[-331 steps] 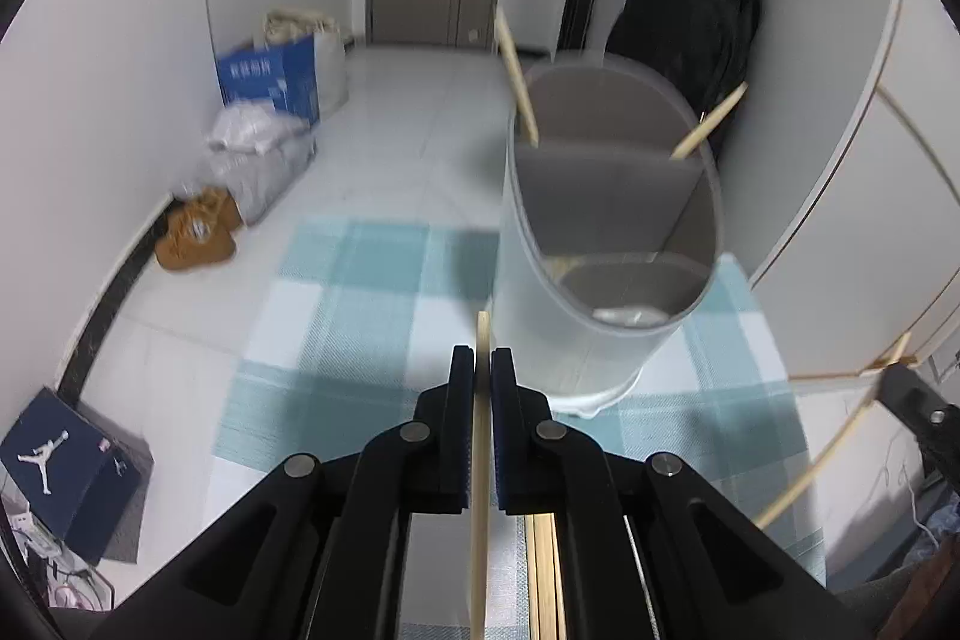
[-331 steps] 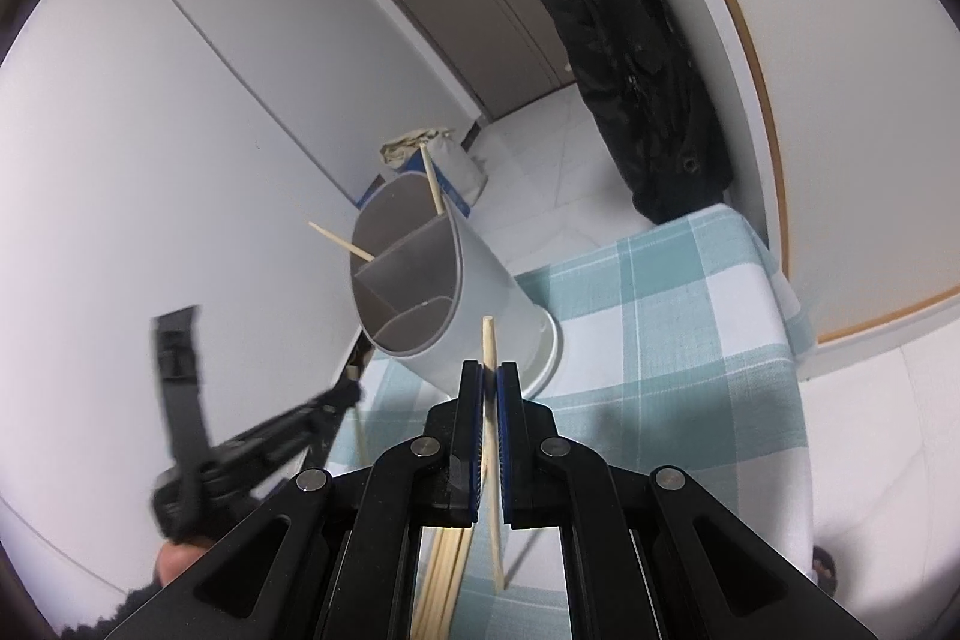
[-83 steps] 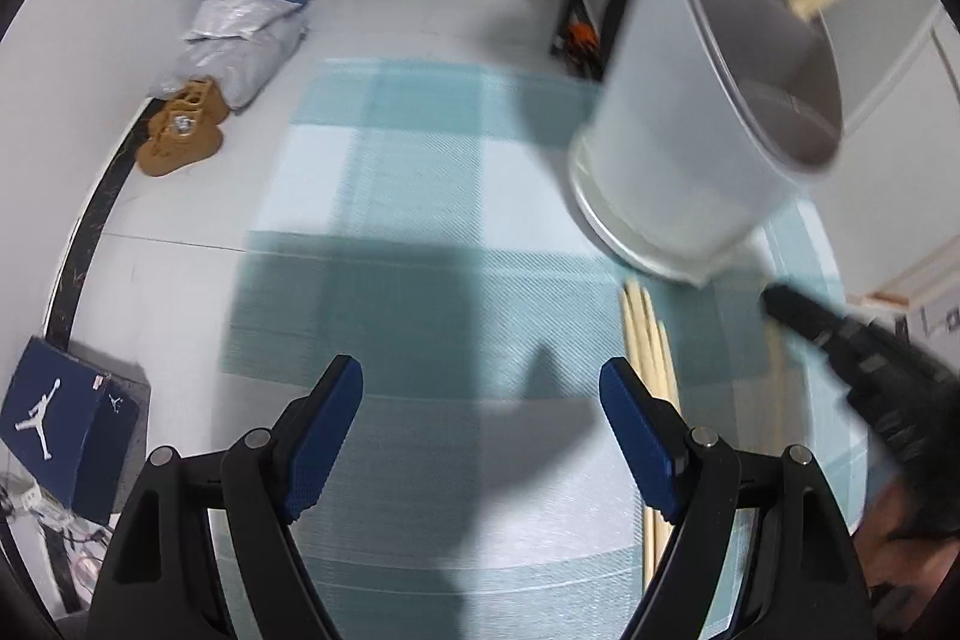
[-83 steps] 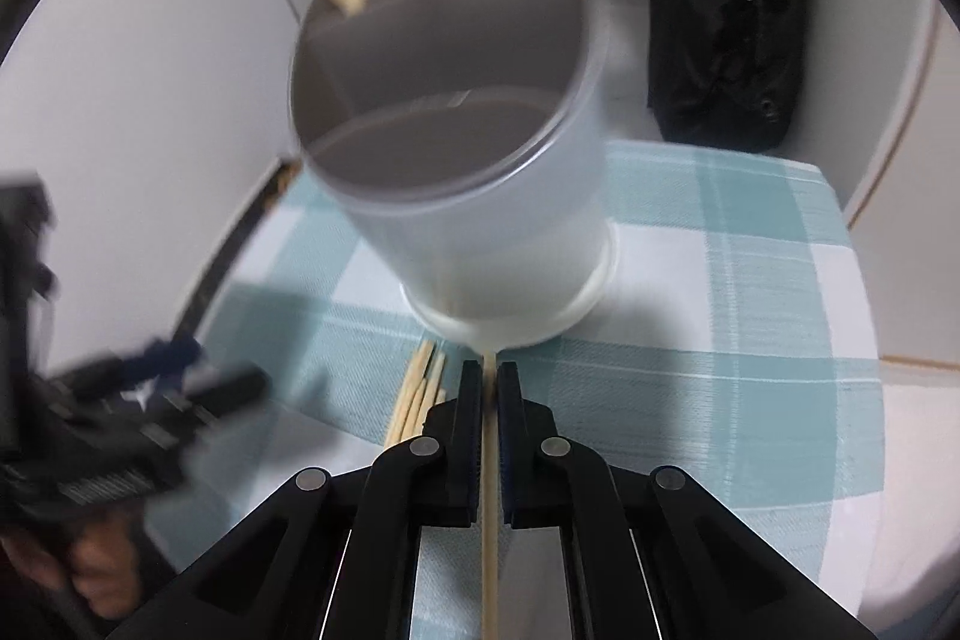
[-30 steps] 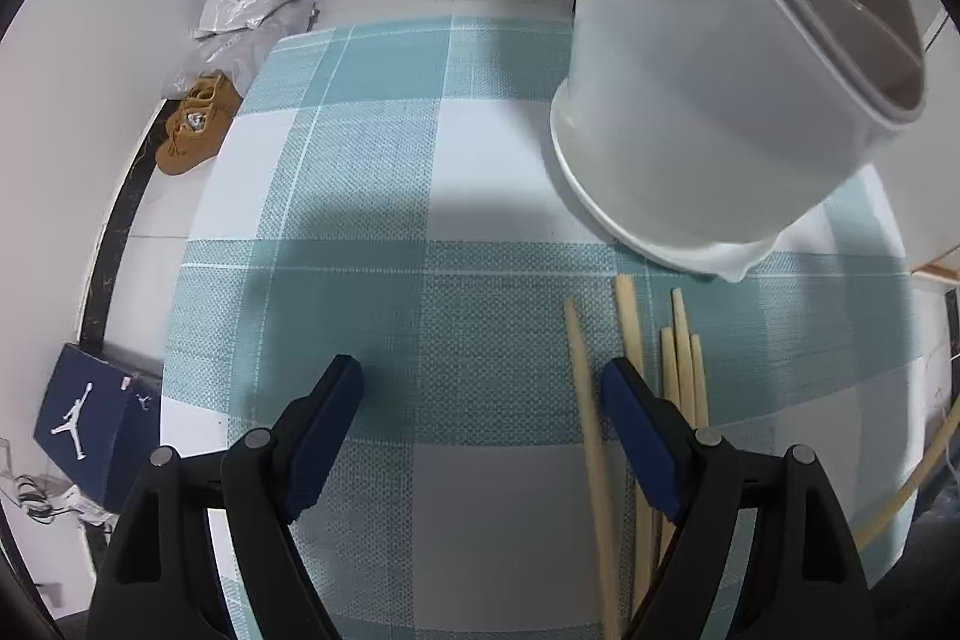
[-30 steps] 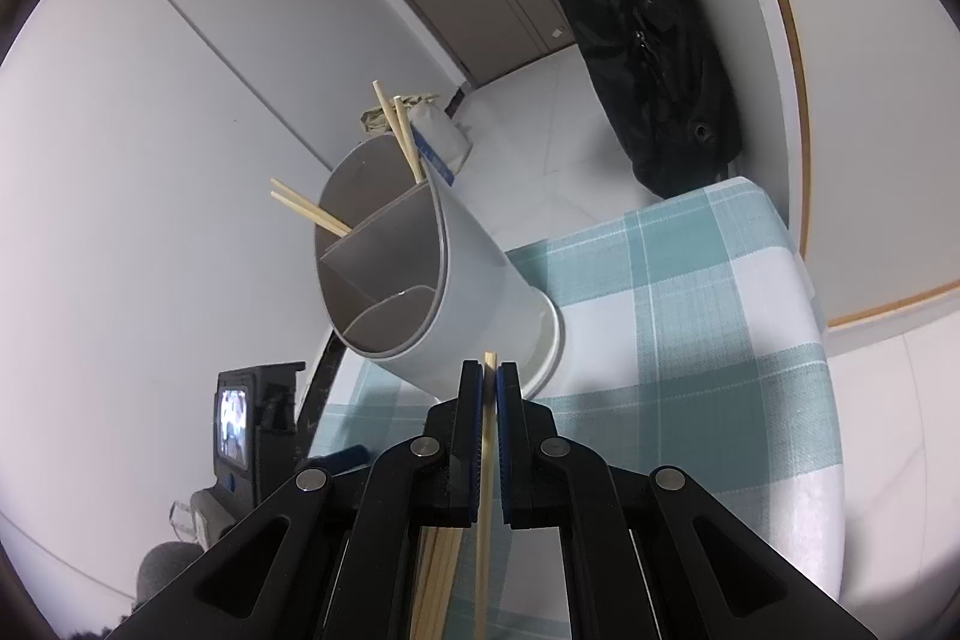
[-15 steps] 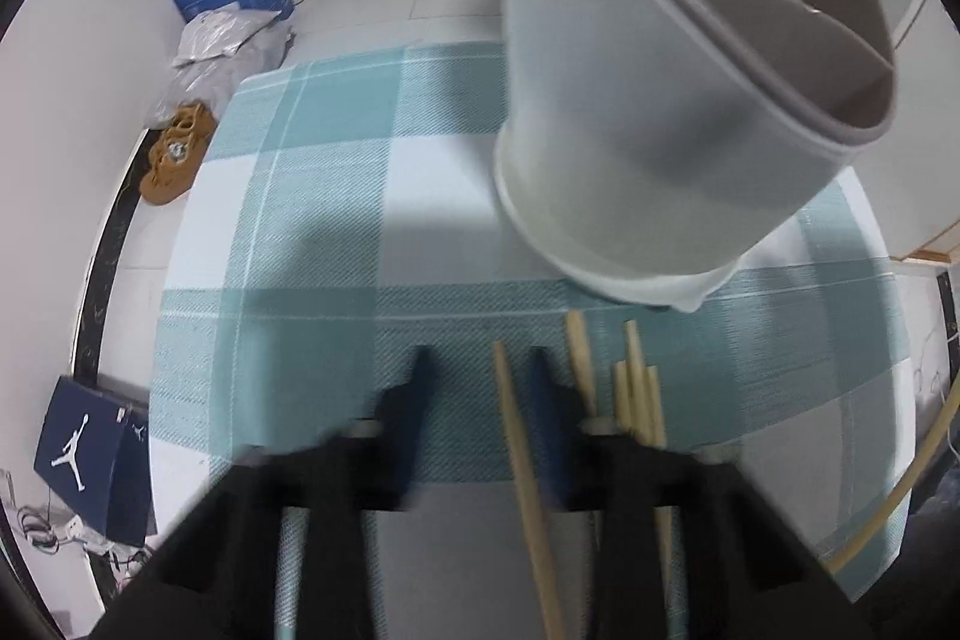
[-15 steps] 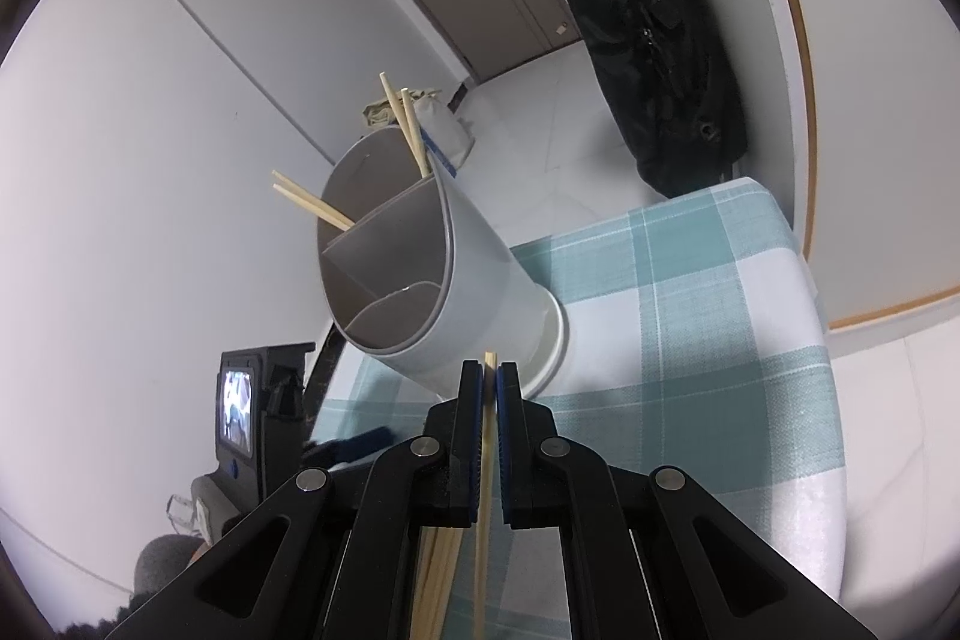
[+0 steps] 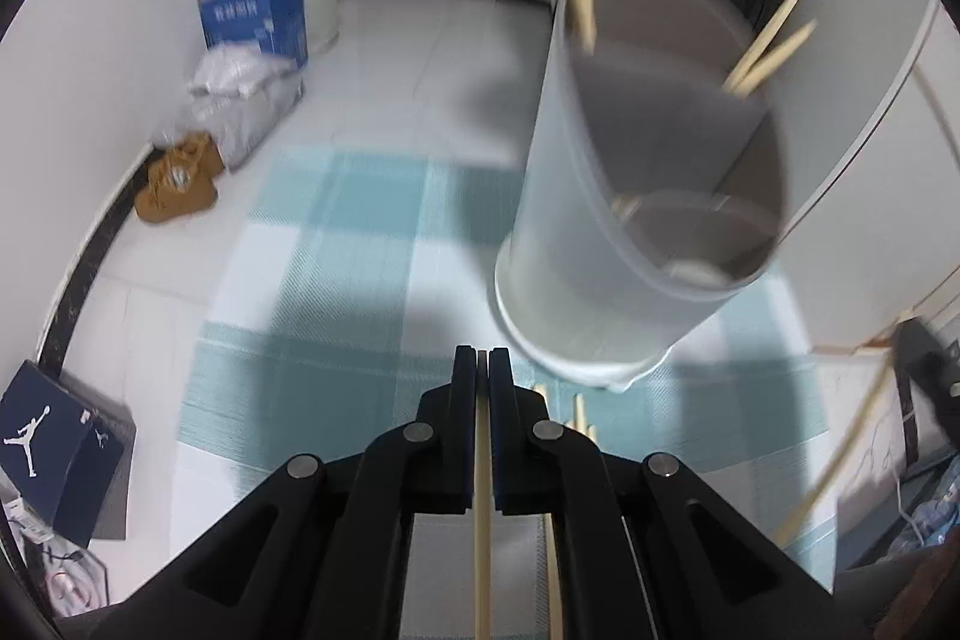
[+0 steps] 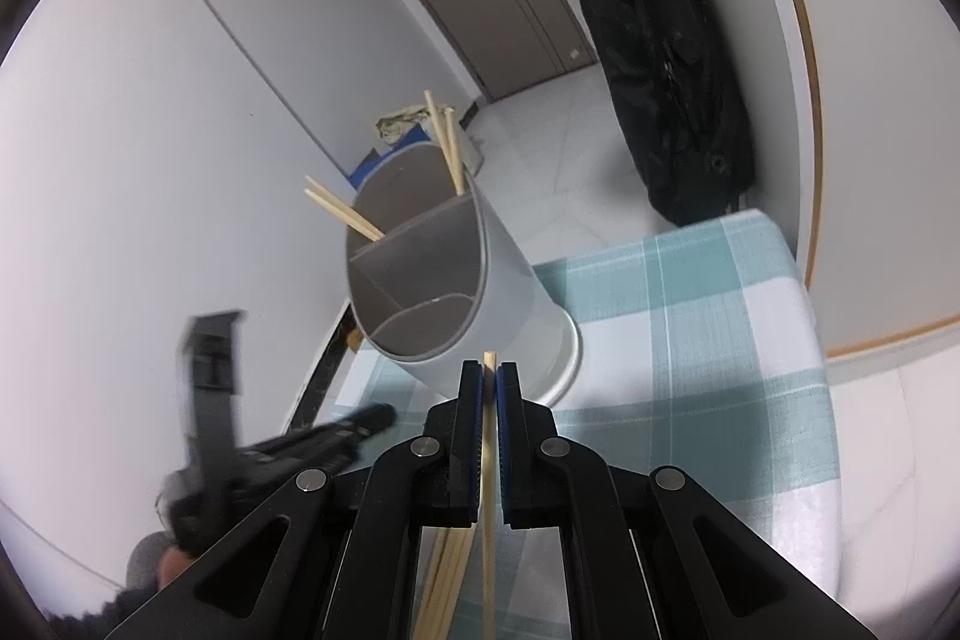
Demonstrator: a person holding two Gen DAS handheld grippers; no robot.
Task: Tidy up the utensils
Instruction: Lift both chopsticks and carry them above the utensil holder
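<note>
Holding pale wooden chopsticks (image 10: pixel 445 142), tall grey divided holder (image 10: pixel 510 292)

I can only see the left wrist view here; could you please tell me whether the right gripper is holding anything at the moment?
Observer: Yes, the right gripper is shut on a chopstick.
Operator: Thank you. Is it over the holder yet?
Observer: No, it is short of the holder, whose near compartment looks empty.
Operator: Are any chopsticks left on the cloth?
Observer: Yes, a loose bundle lies below that gripper on the checked cloth.
</note>
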